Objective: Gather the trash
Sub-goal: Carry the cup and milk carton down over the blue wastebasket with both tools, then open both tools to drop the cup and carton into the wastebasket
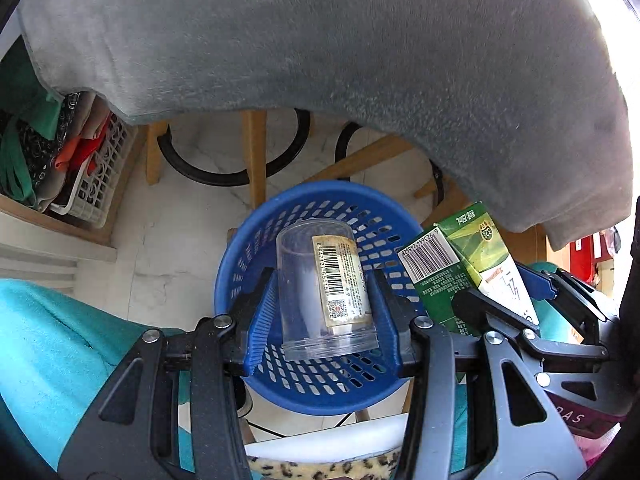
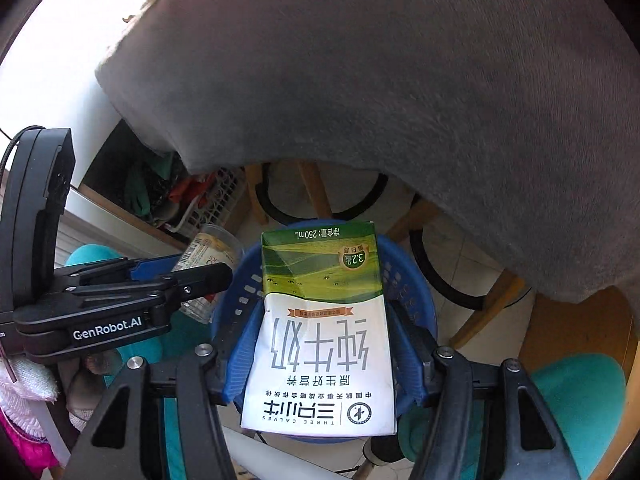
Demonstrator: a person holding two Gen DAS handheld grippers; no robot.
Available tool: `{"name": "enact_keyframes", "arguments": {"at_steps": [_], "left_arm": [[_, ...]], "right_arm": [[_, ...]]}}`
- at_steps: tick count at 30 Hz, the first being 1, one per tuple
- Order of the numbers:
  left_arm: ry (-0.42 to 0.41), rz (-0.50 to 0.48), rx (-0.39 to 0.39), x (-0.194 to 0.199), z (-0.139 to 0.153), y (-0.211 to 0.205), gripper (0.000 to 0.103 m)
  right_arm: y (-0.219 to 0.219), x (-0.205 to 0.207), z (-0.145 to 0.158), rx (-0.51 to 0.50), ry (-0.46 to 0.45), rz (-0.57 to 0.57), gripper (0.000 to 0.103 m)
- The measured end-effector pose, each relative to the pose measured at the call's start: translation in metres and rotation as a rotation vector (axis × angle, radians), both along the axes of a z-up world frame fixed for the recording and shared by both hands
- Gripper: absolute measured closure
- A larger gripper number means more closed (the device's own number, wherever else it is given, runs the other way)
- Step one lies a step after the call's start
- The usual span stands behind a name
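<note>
— What did you have in each hand?

— My left gripper [image 1: 326,312] was clamped on a clear plastic jar [image 1: 326,292], a smooth cylinder with a barcode label, its ribbed blue pads [image 1: 262,320] pressed to both sides. My right gripper [image 2: 324,356] gripped a flat-sided paper milk carton [image 2: 324,328], green and white, upside down.

— And where were they?

— Both hung just above the round blue basket [image 1: 320,388], perforated plastic, on pale marble-look floor [image 1: 176,240] below a soft grey cloth [image 1: 320,40].
</note>
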State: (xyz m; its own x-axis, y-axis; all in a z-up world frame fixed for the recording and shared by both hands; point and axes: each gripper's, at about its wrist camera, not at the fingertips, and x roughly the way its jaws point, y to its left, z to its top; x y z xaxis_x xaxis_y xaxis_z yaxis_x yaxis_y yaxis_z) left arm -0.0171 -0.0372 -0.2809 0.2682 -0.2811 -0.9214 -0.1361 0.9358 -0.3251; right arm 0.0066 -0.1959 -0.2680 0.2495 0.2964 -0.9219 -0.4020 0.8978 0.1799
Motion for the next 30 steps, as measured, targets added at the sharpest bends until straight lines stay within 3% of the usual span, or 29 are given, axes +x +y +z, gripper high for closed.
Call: {"name": "enact_keyframes", "arguments": {"at_steps": [13, 16, 18, 30], "left_arm": [[0.030, -0.022, 0.055, -0.002, -0.015, -0.004, 0.055], [0.030, -0.023, 0.059, -0.002, -0.015, -0.004, 0.051], [0.026, -0.022, 0.063, -0.002, -0.015, -0.004, 0.047], [-0.020, -0.027, 0.083, -0.001, 0.003, -0.003, 0.047]], "right_arm": [[-0.016, 0.004, -0.017, -0.027, 0.030, -0.024, 0.035], [-0.017, 0.003, -0.016, -0.032, 0.028, -0.029, 0.026], [-0.018, 0.005, -0.014, -0.031, 0.027, -0.030, 0.026], [-0.020, 0.007, 0.005, -0.007, -0.014, -0.025, 0.026]]}}
